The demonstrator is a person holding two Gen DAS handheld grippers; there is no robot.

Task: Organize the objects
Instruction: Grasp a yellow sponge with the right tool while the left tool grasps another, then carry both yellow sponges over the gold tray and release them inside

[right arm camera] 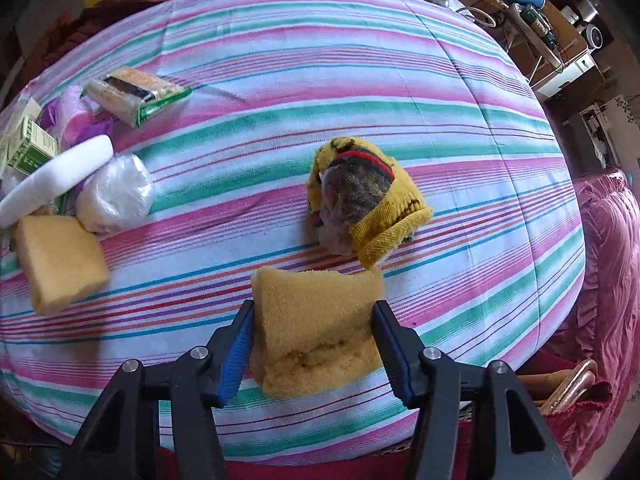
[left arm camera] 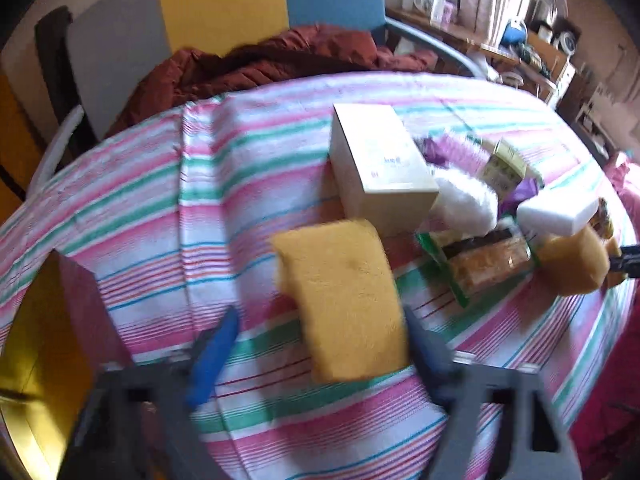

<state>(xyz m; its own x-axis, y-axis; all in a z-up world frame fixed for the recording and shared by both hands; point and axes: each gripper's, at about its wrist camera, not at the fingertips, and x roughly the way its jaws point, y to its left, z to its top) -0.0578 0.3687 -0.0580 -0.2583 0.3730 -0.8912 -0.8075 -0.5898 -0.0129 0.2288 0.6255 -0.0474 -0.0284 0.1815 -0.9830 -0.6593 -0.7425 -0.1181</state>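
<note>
On the striped tablecloth [left arm camera: 160, 208], a yellow sponge [left arm camera: 344, 300] lies between the blue fingers of my left gripper [left arm camera: 320, 316]. The right pad is at its edge, the left pad stands apart from it, so the gripper is open; the view is blurred. My right gripper [right arm camera: 314, 306] is shut on a second yellow sponge [right arm camera: 316, 332], which is pinched in at the waist between the pads. That sponge [left arm camera: 572, 264] also shows at the right of the left wrist view. The first sponge [right arm camera: 60, 256] shows at the left of the right wrist view.
A cream box [left arm camera: 384, 168], a white foam block [left arm camera: 556, 212], a green-edged packet [left arm camera: 480, 268] and a small green carton [right arm camera: 32, 148] cluster together. A yellow knit hat [right arm camera: 368, 200] lies just beyond the right gripper. A gold box [left arm camera: 40, 360] stands at the left, a brown jacket [left arm camera: 260, 64] behind the table.
</note>
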